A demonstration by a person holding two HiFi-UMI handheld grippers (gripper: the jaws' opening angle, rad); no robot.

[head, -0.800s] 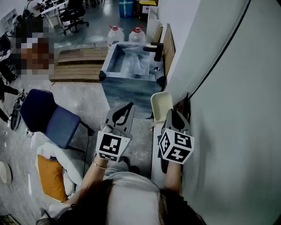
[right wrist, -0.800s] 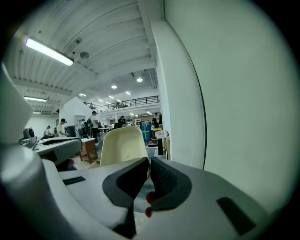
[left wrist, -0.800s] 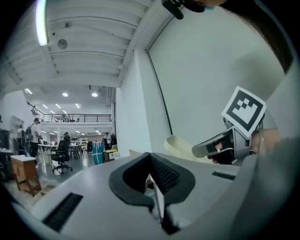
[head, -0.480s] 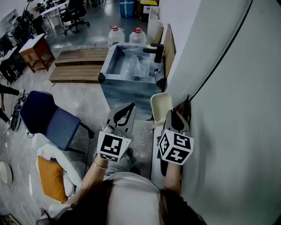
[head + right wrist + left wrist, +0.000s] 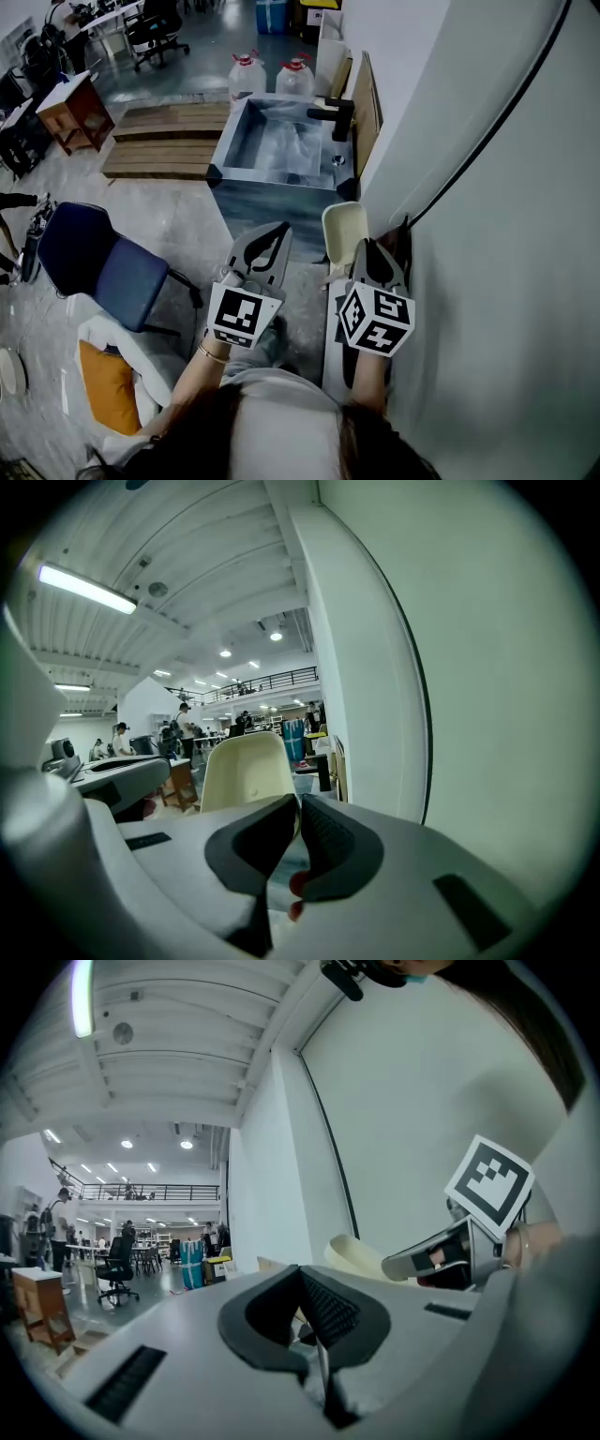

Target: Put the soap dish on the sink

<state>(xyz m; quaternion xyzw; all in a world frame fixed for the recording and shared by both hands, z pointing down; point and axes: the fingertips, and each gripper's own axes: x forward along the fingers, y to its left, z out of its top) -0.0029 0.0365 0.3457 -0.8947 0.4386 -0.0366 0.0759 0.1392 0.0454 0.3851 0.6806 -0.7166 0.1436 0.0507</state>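
A cream soap dish (image 5: 344,228) sticks up from my right gripper (image 5: 367,246), which is shut on its lower edge. In the right gripper view the soap dish (image 5: 246,771) rises just beyond the closed jaws of that gripper (image 5: 298,803). My left gripper (image 5: 274,230) is beside it, shut with nothing in it; the left gripper view shows that gripper (image 5: 302,1274) with its pads together. The blue-grey sink (image 5: 223,152) with a black faucet (image 5: 330,112) stands a short way ahead of both grippers, on the floor against the wall.
A white wall (image 5: 487,234) runs close along the right. A blue chair (image 5: 103,258) and an orange cushion (image 5: 108,380) are at the left. Wooden pallets (image 5: 164,141) and two water jugs (image 5: 247,73) lie left of and behind the sink.
The view has shifted slightly toward the sink. Both grippers keep the same pose, and the soap dish stays held in the right one.
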